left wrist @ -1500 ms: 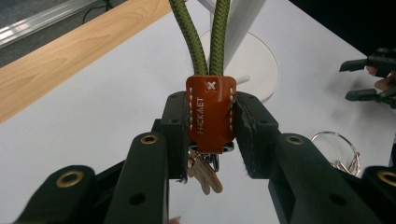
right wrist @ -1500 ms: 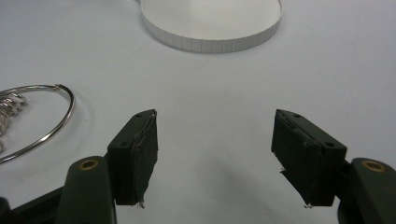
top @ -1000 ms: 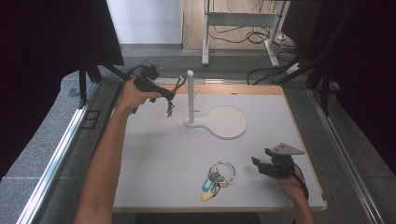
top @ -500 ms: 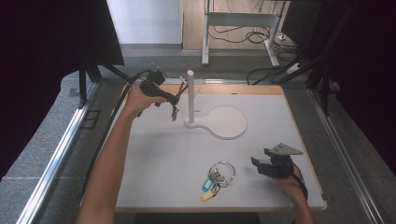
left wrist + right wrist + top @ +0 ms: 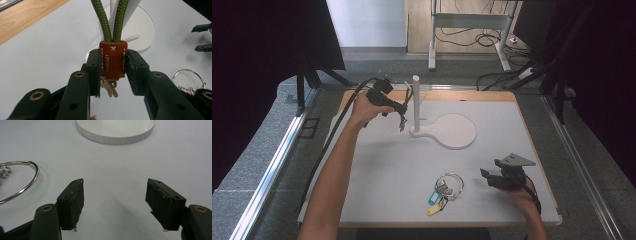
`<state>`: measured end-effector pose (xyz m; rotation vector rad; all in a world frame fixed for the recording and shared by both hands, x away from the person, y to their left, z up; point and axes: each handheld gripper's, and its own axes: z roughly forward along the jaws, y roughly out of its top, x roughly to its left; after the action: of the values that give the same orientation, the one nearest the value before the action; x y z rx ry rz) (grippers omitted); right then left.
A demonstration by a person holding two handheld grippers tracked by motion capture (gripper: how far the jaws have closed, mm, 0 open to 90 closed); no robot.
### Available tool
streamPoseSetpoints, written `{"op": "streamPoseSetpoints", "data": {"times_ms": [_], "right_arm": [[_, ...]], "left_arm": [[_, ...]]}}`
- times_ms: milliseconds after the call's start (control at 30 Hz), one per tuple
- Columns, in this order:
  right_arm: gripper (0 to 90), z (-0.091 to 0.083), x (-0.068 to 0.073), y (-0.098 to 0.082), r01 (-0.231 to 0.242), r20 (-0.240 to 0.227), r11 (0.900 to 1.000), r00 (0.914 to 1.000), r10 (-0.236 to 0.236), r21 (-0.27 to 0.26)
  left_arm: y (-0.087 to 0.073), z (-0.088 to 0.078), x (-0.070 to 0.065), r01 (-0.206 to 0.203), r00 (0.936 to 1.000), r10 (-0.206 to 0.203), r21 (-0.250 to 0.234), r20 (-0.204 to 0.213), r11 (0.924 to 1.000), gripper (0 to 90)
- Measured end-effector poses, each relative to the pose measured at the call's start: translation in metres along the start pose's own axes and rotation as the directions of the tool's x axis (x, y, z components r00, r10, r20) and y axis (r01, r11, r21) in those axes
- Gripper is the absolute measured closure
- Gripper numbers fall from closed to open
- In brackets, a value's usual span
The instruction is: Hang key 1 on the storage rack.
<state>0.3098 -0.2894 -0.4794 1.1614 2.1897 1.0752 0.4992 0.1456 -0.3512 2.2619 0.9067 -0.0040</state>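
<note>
My left gripper (image 5: 398, 107) is held above the table's far left, shut on the orange leather tab (image 5: 113, 60) of a keychain. Two green cords (image 5: 107, 22) run forward from the tab, and keys (image 5: 109, 89) hang below it. The white post (image 5: 415, 100) of a stand rises just right of this gripper, directly behind the cords; whether the loop is round it I cannot tell. The post's round white base (image 5: 453, 131) lies on the table. My right gripper (image 5: 492, 179) rests near the front right, open (image 5: 115, 205) and holding nothing. A key ring with coloured tags (image 5: 446, 188) lies just left of it.
The white tabletop (image 5: 377, 170) has a wooden strip along its far edge (image 5: 462, 95). A black cable (image 5: 332, 145) trails from the left gripper along the person's forearm. The metal ring (image 5: 22, 180) lies left of the right gripper's jaws, apart from them.
The left gripper has carried the keychain a little to the right, closer to the white post. The right gripper and the key ring have stayed put.
</note>
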Motion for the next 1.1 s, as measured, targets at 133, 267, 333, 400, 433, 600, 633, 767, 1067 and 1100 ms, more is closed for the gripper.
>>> {"op": "streamPoseSetpoints", "data": {"times_ms": [133, 267, 333, 400, 433, 600, 633, 767, 1067, 1100], "right_arm": [[31.2, -0.001, 0.000, 0.000, 0.003, -0.009, 1.000, 1.0000, -0.003, -0.002], [31.2, -0.003, -0.002, 0.000, 0.001, -0.001, 1.000, 1.0000, -0.001, -0.008], [31.2, -0.004, -0.004, 0.000, -0.006, 0.004, 1.000, 1.0000, 0.006, -0.011], [31.2, -0.005, -0.005, 0.000, -0.005, 0.003, 1.000, 1.0000, 0.005, -0.012], [31.2, -0.005, -0.005, 0.000, -0.005, 0.003, 1.000, 1.0000, 0.005, -0.012], [31.2, -0.007, -0.005, 0.001, -0.007, 0.004, 1.000, 1.0000, 0.007, -0.017], [31.2, -0.007, -0.005, 0.001, -0.007, 0.003, 1.000, 1.0000, 0.007, -0.018], [31.2, -0.010, -0.006, 0.004, -0.007, 0.001, 1.000, 1.0000, 0.007, -0.024], [30.8, -0.010, -0.008, 0.007, 0.013, -0.042, 1.000, 0.9990, -0.013, 0.005], [30.7, -0.010, -0.007, 0.007, 0.028, -0.059, 0.999, 0.9979, -0.027, 0.018]], "left_arm": [[0.001, 0.004, 0.000, 0.006, 1.0000, -0.006, -0.002, -0.006, 1.0000, 66.5], [0.000, 0.006, 0.000, 0.007, 0.9998, -0.007, -0.003, -0.017, 1.0000, 64.3], [0.000, 0.006, -0.002, 0.009, 0.9992, -0.009, -0.012, -0.039, 0.9999, 59.3], [-0.001, 0.004, -0.005, 0.000, 0.9987, -0.002, -0.028, -0.051, 0.9996, 56.3], [-0.001, 0.004, -0.005, 0.000, 0.9987, -0.002, -0.028, -0.051, 0.9996, 55.5], [-0.011, -0.009, -0.016, -0.015, 0.9951, 0.009, -0.066, -0.099, 0.9977, 50.7], [-0.014, -0.012, -0.019, -0.018, 0.9950, 0.010, -0.073, -0.100, 0.9972, 49.9], [-0.023, -0.020, -0.027, -0.019, 0.9943, 0.010, -0.081, -0.106, 0.9965, 46.6], [-0.056, -0.043, -0.059, -0.054, 0.9894, 0.041, -0.089, -0.140, 0.9945, 44.6], [-0.059, -0.044, -0.062, -0.056, 0.9888, 0.044, -0.082, -0.143, 0.9950, 44.4]]}}
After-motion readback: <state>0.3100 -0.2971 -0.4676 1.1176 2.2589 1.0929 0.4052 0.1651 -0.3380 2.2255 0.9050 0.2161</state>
